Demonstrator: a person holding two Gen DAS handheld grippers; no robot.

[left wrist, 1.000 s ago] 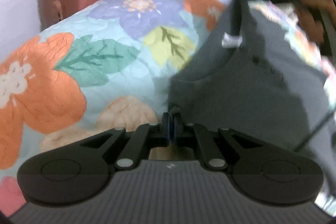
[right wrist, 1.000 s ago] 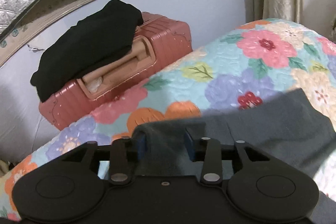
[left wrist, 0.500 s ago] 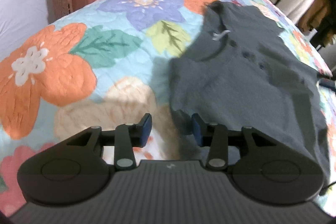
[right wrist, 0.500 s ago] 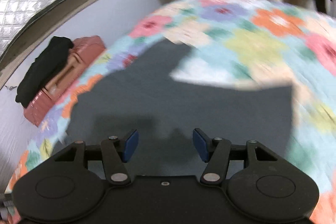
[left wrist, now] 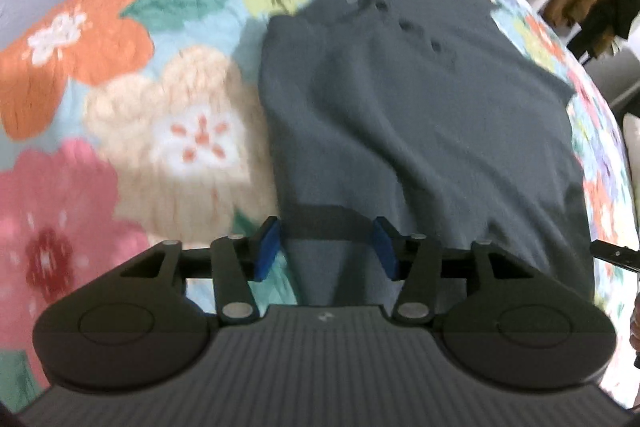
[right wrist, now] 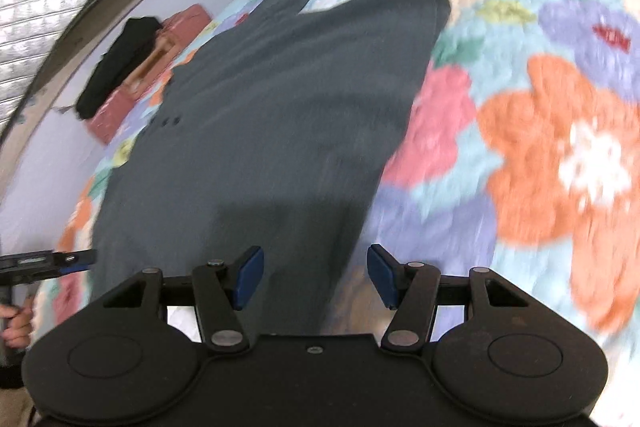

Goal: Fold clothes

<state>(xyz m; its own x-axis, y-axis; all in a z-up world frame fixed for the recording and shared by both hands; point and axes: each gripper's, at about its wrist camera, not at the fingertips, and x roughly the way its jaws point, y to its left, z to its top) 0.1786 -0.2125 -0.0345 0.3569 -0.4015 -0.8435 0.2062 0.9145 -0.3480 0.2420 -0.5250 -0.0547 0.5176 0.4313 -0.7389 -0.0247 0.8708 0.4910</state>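
1. Polo shirt [left wrist: 420, 115], dark grey: it lies spread front-up on the floral quilt [left wrist: 132, 107] of the bed, straight ahead of both tools, its buttoned placket and collar at the far end as the left tool sees it. No fold shows anywhere in it, so by my reading the folding proper has not begun; only the laying-out looks done.
2. Its cloth carries soft ripples through the middle, and one short sleeve juts out at the far end in the right wrist view; smoothing and tucking the sleeves likely come first.
3. Left tool [left wrist: 326, 247]: jaws wide apart, holding nothing, poised over the near edge of the shirt, whose left side edge runs just inside the left finger.
4. Right tool [right wrist: 316, 277]: jaws likewise spread and empty, over the shirt's near right corner, the side edge passing between its fingers.
5. Off beyond the bed stands a pink suitcase [right wrist: 156, 55] with a black garment [right wrist: 116, 67] draped on it, possibly waiting its turn.
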